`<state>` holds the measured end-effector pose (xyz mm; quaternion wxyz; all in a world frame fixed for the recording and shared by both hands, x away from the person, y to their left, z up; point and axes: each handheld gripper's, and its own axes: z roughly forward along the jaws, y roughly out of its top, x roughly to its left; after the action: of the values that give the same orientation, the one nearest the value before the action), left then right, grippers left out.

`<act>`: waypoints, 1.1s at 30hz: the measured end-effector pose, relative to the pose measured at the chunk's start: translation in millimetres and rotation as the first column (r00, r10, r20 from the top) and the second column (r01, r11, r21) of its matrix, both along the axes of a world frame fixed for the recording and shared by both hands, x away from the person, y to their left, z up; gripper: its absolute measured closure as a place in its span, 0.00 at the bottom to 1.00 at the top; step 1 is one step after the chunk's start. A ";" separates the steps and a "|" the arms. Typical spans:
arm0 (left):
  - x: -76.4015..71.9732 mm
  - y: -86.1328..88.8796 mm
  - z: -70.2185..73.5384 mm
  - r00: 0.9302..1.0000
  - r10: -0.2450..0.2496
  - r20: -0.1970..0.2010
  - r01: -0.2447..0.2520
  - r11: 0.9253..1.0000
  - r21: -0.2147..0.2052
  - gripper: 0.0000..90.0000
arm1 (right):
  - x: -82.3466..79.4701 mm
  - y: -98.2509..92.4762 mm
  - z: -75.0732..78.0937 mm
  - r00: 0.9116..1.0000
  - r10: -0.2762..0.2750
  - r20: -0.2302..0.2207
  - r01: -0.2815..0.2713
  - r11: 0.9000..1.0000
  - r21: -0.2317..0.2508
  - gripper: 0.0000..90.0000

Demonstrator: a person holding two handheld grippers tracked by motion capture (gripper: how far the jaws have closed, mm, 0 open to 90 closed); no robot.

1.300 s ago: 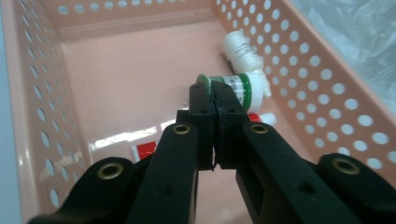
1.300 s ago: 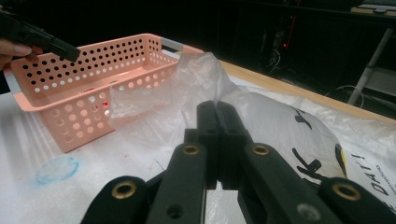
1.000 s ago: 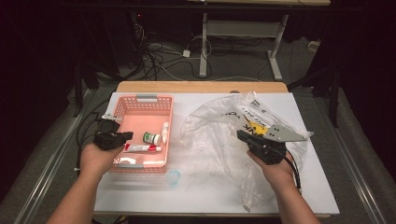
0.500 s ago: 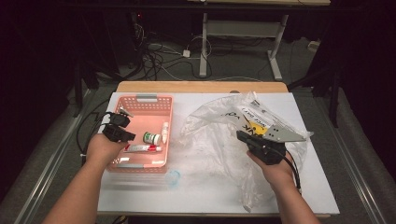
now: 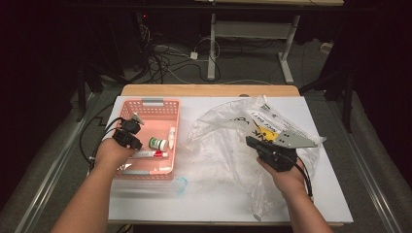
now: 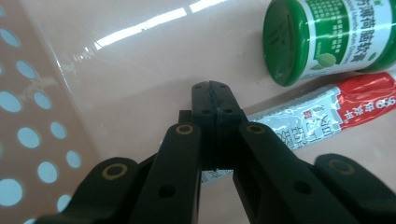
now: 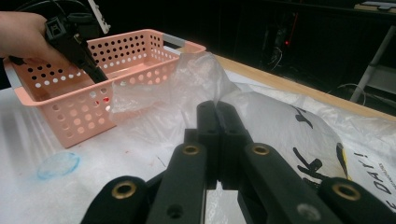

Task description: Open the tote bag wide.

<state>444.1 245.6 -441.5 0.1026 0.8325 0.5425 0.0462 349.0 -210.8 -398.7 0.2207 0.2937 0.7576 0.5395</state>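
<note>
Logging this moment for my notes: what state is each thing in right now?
Left claw: shut, empty, down inside the basket.
Right claw: shut, empty, over the plastic bag.
Pink basket: upright, open-topped.
Green-capped jar: on its side, cap on.
Red-and-white tube: lying flat.
Small white bottle: lying down.
Plastic bag: crumpled, spread on the table.

A red-and-silver tube [image 6: 322,112] lies flat on the pink basket [image 5: 145,108] floor, lower right of frame, beside a green-capped jar [image 6: 327,37] on its side.
</note>
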 end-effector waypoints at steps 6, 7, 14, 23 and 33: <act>-2.2 -0.7 1.5 1.000 0.003 -0.018 -0.003 1.000 0.012 0.98 | 0.0 0.8 -1.4 1.000 0.003 -0.004 -0.003 1.000 -0.006 1.00; -2.5 -1.1 2.4 1.000 -0.004 -0.021 0.004 1.000 0.016 0.98 | -0.1 1.1 -1.6 1.000 0.003 -0.003 -0.003 1.000 -0.006 1.00; -4.6 -2.8 2.1 0.995 -0.044 -0.095 0.048 0.998 0.040 0.98 | -0.7 1.5 -2.0 1.000 0.004 -0.008 -0.004 1.000 -0.010 1.00; -10.8 -5.1 -0.2 0.983 -0.091 -0.159 0.099 0.994 0.038 0.98 | -0.4 1.4 -2.9 1.000 0.005 -0.009 -0.005 1.000 -0.010 1.00; -17.8 -8.2 4.3 0.985 -0.138 -0.101 0.142 0.989 0.037 0.97 | -1.0 1.5 -2.9 1.000 0.005 -0.008 -0.005 1.000 -0.010 1.00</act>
<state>426.3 237.5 -437.2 0.0602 0.8718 0.4860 0.0097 348.0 -209.3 -401.6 0.2179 0.2929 0.7618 0.5351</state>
